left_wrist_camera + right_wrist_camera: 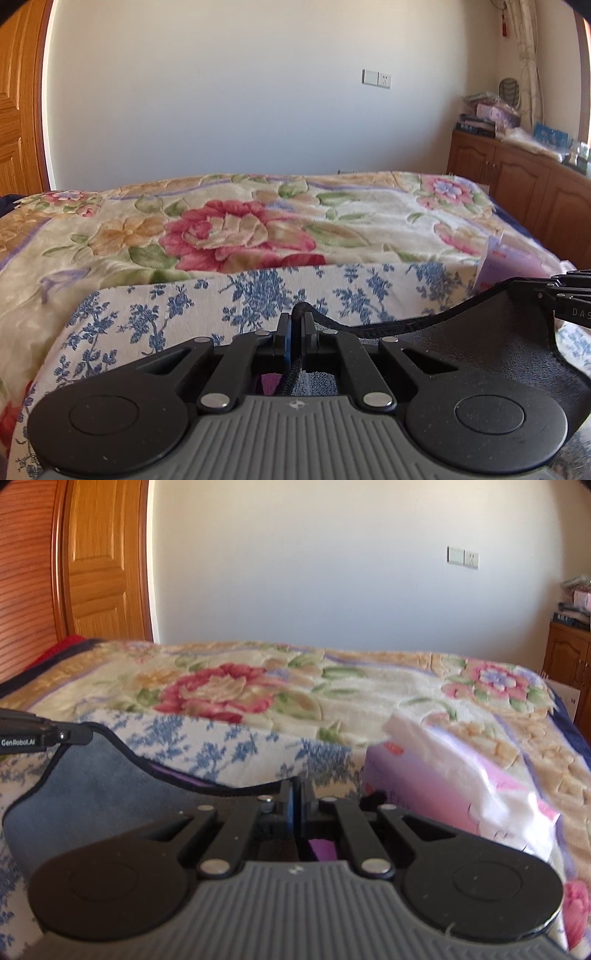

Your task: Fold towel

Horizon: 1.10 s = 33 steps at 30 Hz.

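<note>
Dark grey terry towel with black piping [491,343] held up along its top edge, low in both frames.

The left gripper [295,325] and right gripper [295,794] each have jaws pressed together on that hem, likely to keep it taut for folding; right view is blurred. Behind lie a blue-flowered white cloth [258,291], a floral plush blanket [229,225] and a pink-white plastic packet [443,786] at right.

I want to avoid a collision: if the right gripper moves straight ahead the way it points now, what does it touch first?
Probably the blue-flowered cloth just beyond the right gripper, which is shut on the towel edge. The tissue pack lies right of that line. Depth is unclear.
</note>
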{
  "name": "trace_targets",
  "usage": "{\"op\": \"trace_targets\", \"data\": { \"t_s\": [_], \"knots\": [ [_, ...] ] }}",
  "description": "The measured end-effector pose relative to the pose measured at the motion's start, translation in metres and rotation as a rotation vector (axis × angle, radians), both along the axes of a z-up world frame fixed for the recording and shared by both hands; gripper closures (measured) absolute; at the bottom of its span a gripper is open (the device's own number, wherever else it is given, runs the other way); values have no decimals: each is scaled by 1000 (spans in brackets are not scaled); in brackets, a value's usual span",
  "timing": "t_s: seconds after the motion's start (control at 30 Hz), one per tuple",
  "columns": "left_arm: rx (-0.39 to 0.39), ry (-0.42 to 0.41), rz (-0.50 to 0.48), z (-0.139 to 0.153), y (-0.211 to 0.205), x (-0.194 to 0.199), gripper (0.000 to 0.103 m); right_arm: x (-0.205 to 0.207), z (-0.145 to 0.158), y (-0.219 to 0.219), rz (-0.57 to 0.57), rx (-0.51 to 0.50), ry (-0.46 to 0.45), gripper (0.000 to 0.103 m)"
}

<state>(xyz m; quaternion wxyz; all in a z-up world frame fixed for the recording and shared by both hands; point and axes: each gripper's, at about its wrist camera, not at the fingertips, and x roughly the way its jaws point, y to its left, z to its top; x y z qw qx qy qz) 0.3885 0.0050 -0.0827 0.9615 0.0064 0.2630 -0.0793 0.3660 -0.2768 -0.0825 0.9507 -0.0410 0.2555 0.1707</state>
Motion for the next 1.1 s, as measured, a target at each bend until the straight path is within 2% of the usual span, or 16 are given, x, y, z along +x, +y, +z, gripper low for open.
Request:
{"op": "trace_targets", "data": {
  "t_s": [0.07, 0.27, 0.5, 0.53, 0.57, 0.6, 0.63, 0.67, 0.7, 0.73, 0.83, 0.97, 1.1],
  "knots": [
    [25, 3, 3, -5, -3, 2, 97, 0, -4, 1, 0, -6, 10, 99],
    [24, 1, 5, -10, -2, 4, 97, 0, -5, -1, -8, -16, -3, 99],
    [45, 12, 0, -12, -6, 7, 94, 5, -11, 0, -16, -35, 27, 98],
    [49, 13, -3, -13, -6, 7, 88, 4, -12, 0, -19, -37, 29, 94],
    [47, 17, -6, -13, -6, 7, 78, 4, -12, -1, -21, -37, 29, 90],
    [43, 17, -8, -14, -6, 6, 71, 3, -12, -1, -25, -37, 29, 81],
    [41, 14, -7, -14, -6, 6, 59, 2, -11, -2, -31, -37, 28, 62],
    [39, 10, -4, -14, -6, 5, 48, 1, -10, -2, -35, -35, 25, 52],
    [37, 7, -1, -14, -6, 4, 43, -1, -9, -2, -32, -31, 19, 43],
    [36, 9, -3, -14, -7, 3, 38, -3, -7, -2, -28, -28, 14, 43],
    [38, 11, -10, -10, -9, 0, 33, -9, 0, 0, -34, -33, 10, 43],
    [41, 10, -8, -1, -13, -10, 19, -24, 12, 1, -33, -18, 7, 43],
    [53, 9, -22, 12, -19, -25, 13, -44, 24, 3, -47, -7, 8, 37]
  ]
}}
